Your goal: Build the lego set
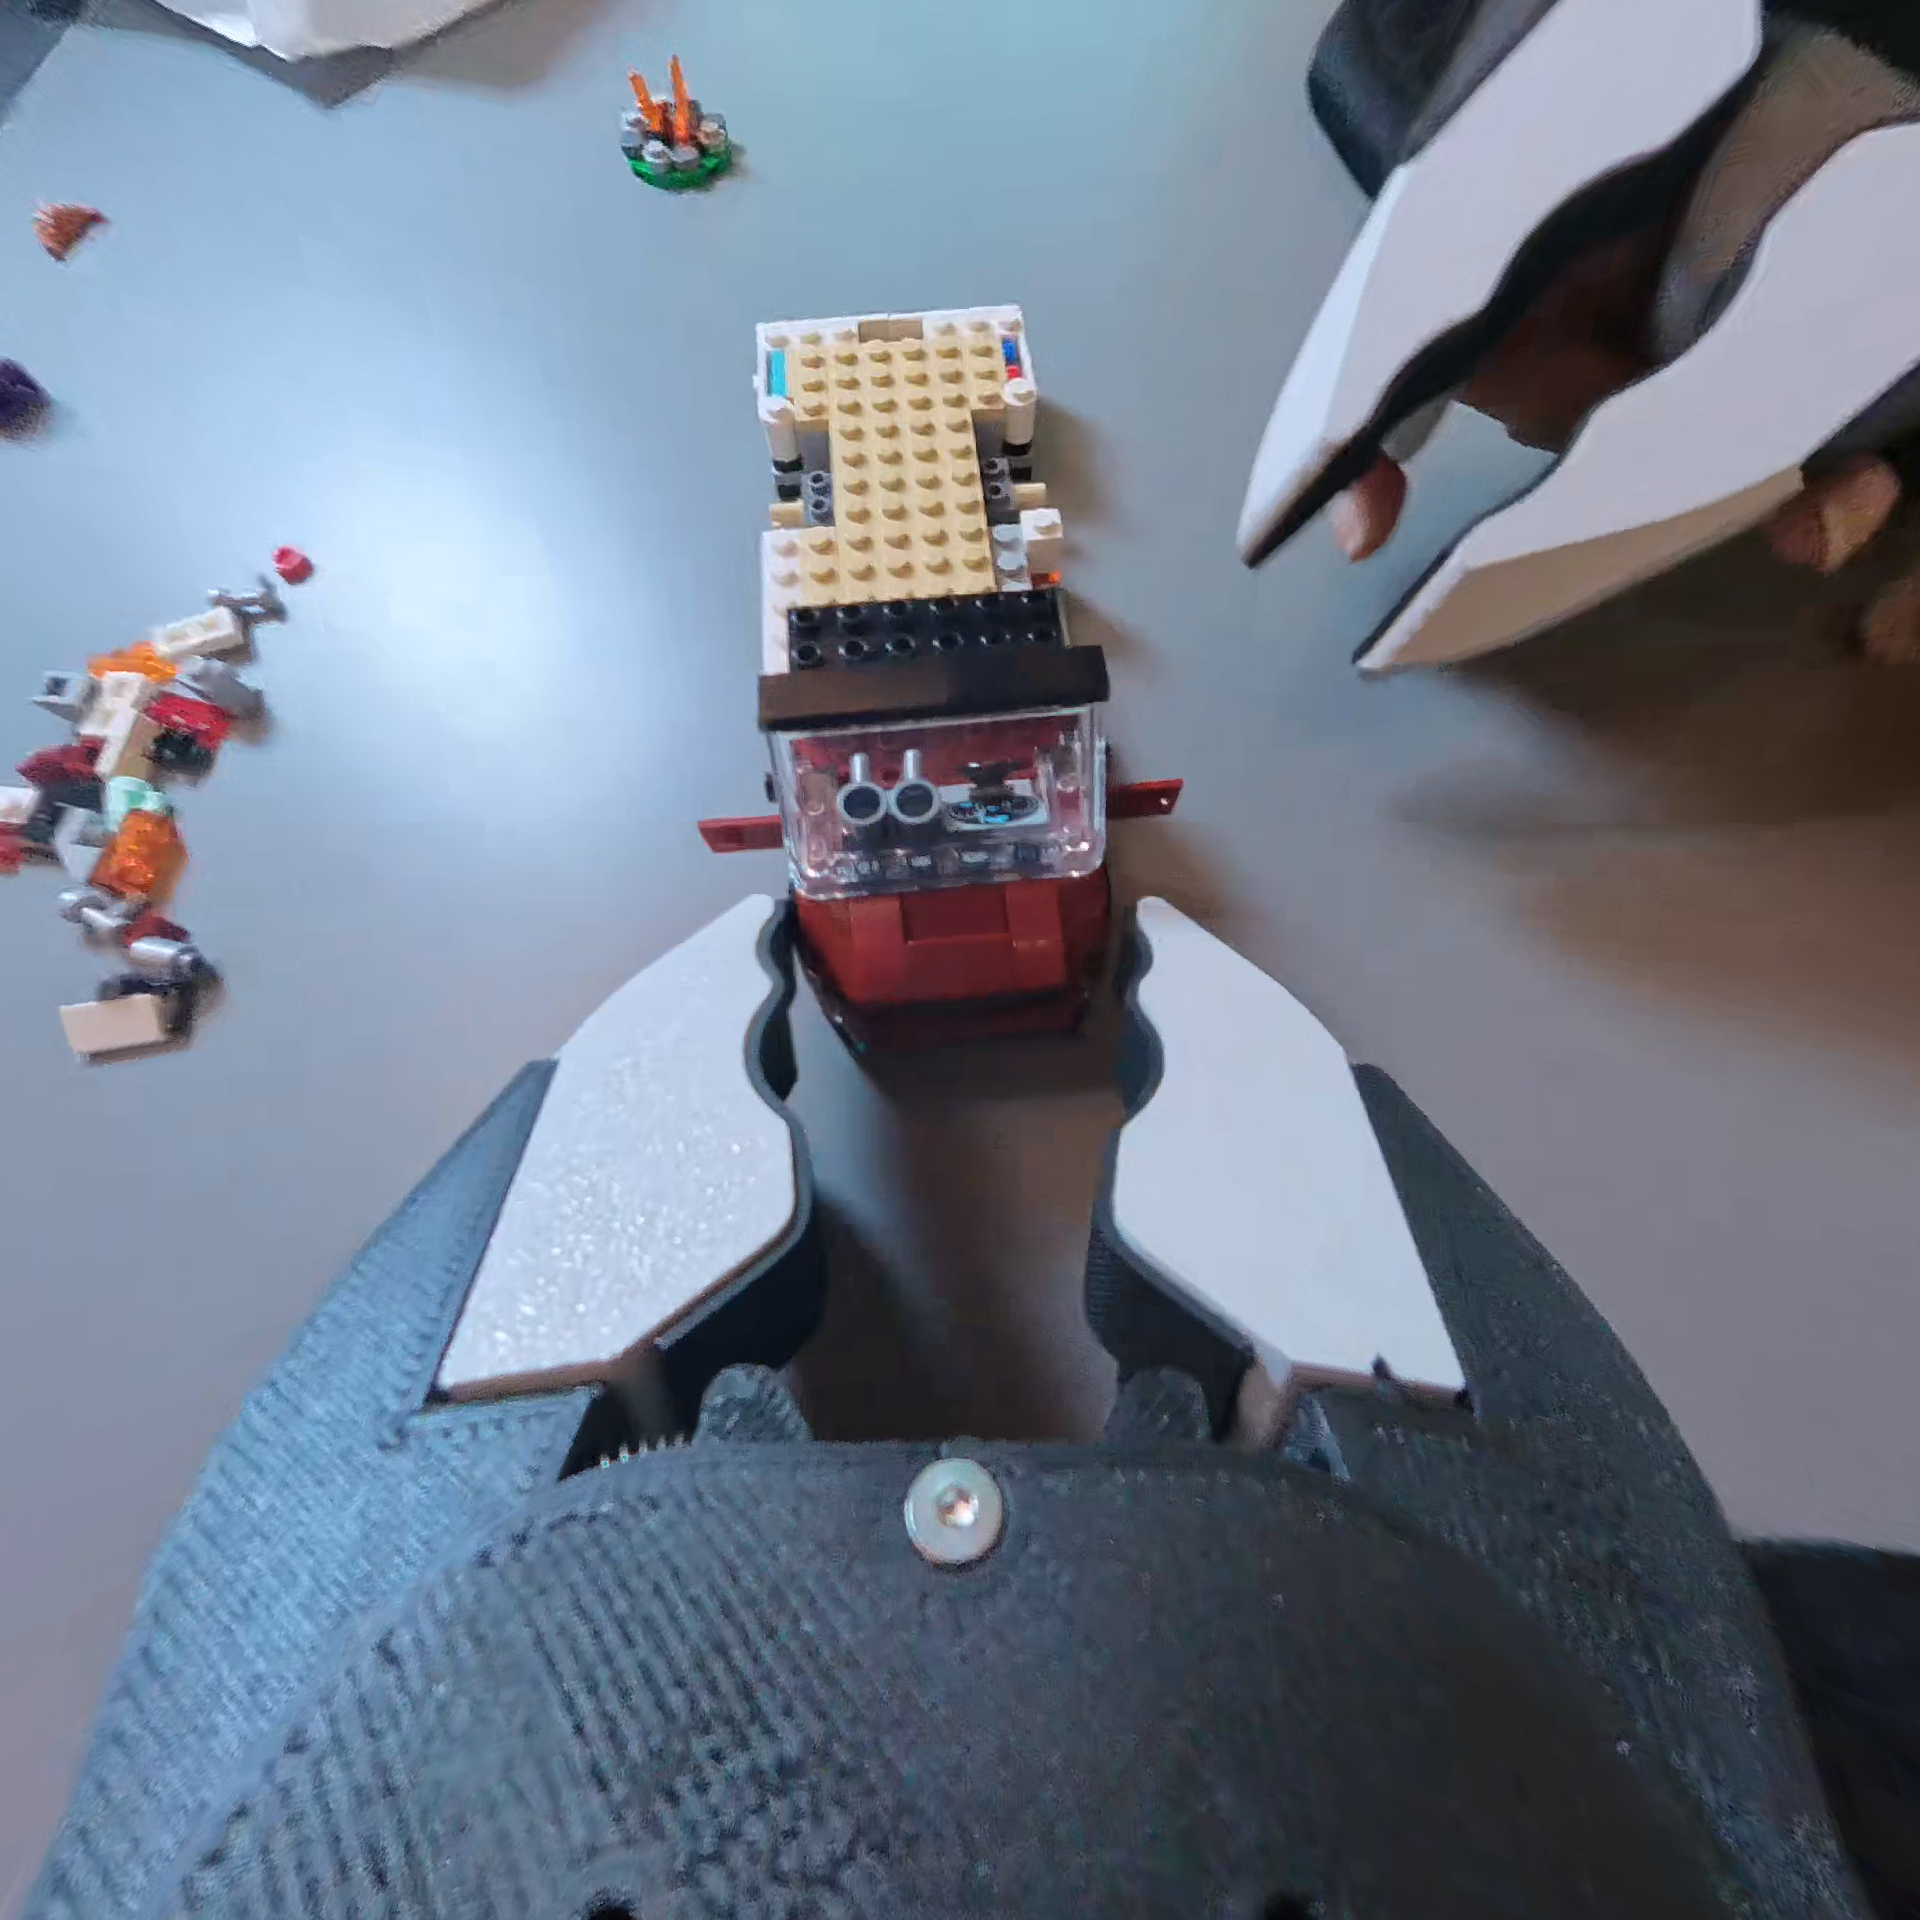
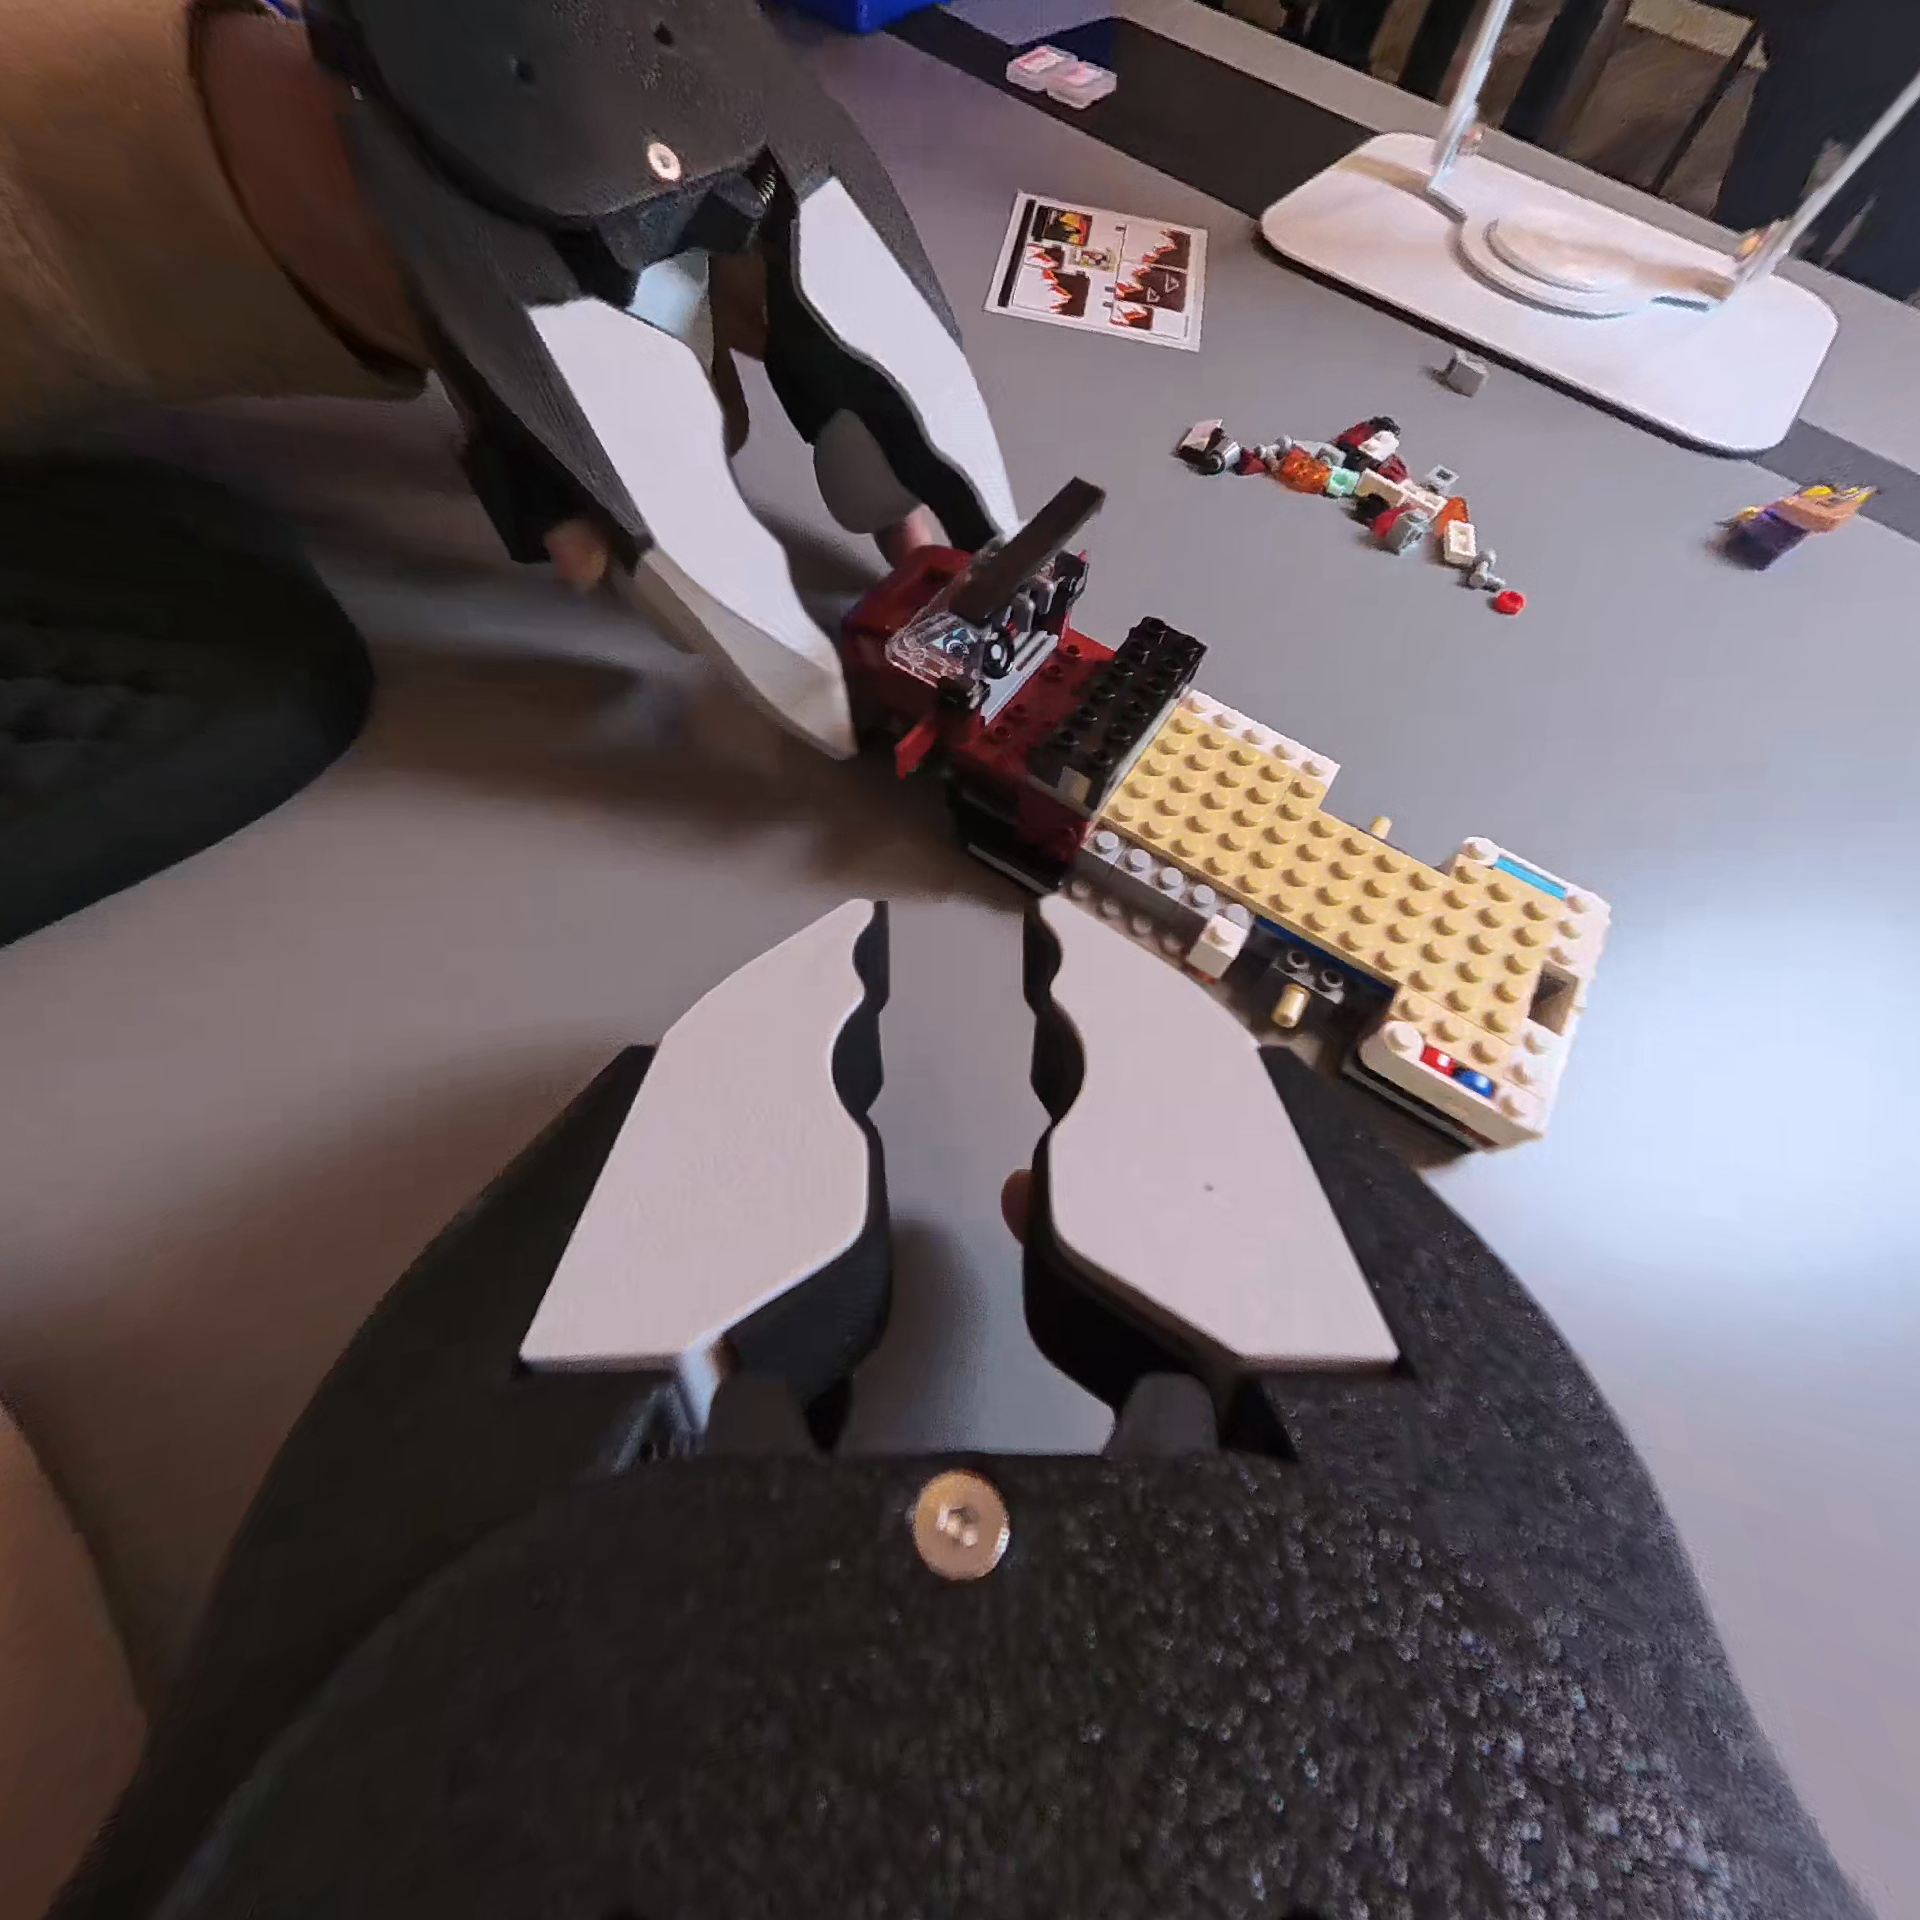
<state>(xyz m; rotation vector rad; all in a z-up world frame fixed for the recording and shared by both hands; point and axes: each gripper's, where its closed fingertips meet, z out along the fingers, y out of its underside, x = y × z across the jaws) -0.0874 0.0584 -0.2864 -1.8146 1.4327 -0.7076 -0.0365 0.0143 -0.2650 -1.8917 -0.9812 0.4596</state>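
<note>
A brick-built truck (image 1: 904, 488) lies on the grey table (image 1: 468, 436), with a tan studded deck, a white rear, a dark red cab and a clear windscreen (image 1: 945, 821) under a black plate. My left gripper (image 1: 954, 914) is open wide, its fingers on either side of the red cab nose; a dark gap shows at the right pad. The right wrist view shows the truck (image 2: 1299, 852) and the left gripper (image 2: 925, 634) astride the cab. My right gripper (image 2: 956, 909) is partly open and empty, just off the truck's side. It also shows in the left wrist view (image 1: 1309, 608).
A pile of loose small bricks (image 1: 125, 790) (image 2: 1361, 488) lies left of the truck. A small green base with orange flames (image 1: 675, 130) stands far off. A printed sheet (image 2: 1096, 270), a white stand base (image 2: 1558, 281) and a small purple and yellow figure (image 2: 1797, 520) lie beyond.
</note>
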